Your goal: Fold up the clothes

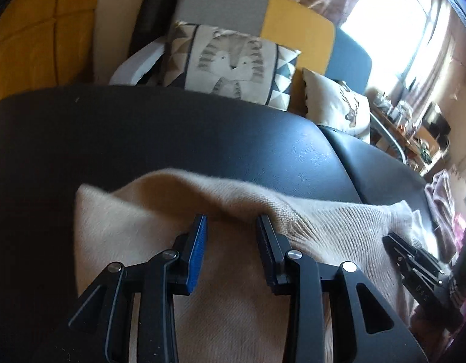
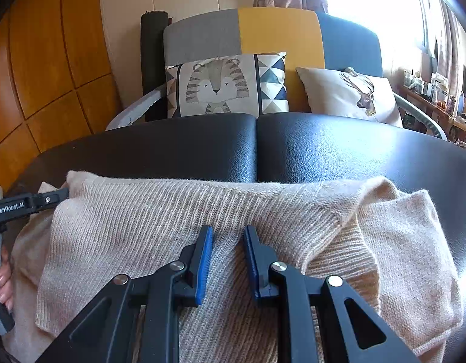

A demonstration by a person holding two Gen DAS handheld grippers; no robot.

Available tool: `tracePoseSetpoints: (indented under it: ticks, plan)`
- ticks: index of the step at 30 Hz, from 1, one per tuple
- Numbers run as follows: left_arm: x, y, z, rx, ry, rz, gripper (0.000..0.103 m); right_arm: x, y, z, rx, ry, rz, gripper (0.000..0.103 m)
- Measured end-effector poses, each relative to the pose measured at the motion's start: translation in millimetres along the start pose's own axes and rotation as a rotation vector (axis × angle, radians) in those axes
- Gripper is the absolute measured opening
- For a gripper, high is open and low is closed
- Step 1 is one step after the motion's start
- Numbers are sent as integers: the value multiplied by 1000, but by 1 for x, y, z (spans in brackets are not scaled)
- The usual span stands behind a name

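Left claw: my left gripper (image 1: 232,222) points forward and downward over the beige sweater (image 2: 202,211). Its jaws stand partly apart; a raised fold of knit lies right at the tips, but I cannot tell whether the pads pinch it.
Right claw: my right gripper (image 2: 228,233) also tilts downward. Its jaws are parted by a narrow gap just above the ribbed knit, and nothing sits between the blue pads.
Hand: fingers (image 2: 4,281) wrap the left tool's grey handle at the left edge of the right wrist view.
Sweater: it lies bunched and partly folded on the near side of the black padded surface (image 2: 323,151), with one flap doubled over on the right.
Writing: "GenRobot.AI" is printed in white on the left tool's side (image 2: 9,208).
Beyond: an armchair (image 2: 263,30) in grey, yellow and blue holds a tiger cushion (image 2: 220,84) and a deer cushion (image 2: 347,93), side by side.
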State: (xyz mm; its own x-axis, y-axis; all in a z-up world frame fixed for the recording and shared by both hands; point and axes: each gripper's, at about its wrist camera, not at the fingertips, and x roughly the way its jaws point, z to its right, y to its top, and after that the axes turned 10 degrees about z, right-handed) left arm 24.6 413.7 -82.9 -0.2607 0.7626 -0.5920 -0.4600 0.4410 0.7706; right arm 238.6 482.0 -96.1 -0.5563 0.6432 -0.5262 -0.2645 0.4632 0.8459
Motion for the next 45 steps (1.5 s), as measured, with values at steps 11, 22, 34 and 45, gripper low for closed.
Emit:
tracePoseSetpoints:
  ticks: [11, 22, 34, 45]
  plan:
    - [-10, 12, -71, -250, 245, 97, 36, 1, -1, 5, 22, 11, 7, 19]
    - [-1, 11, 78, 260, -11, 54, 36, 0, 0, 3, 20, 5, 9, 19]
    - [-15, -52, 48, 368, 28, -5, 57, 1, 1, 7, 48, 26, 8, 20]
    - [-71, -28, 55, 167, -17, 158, 59, 0, 2, 10, 59, 38, 6, 20]
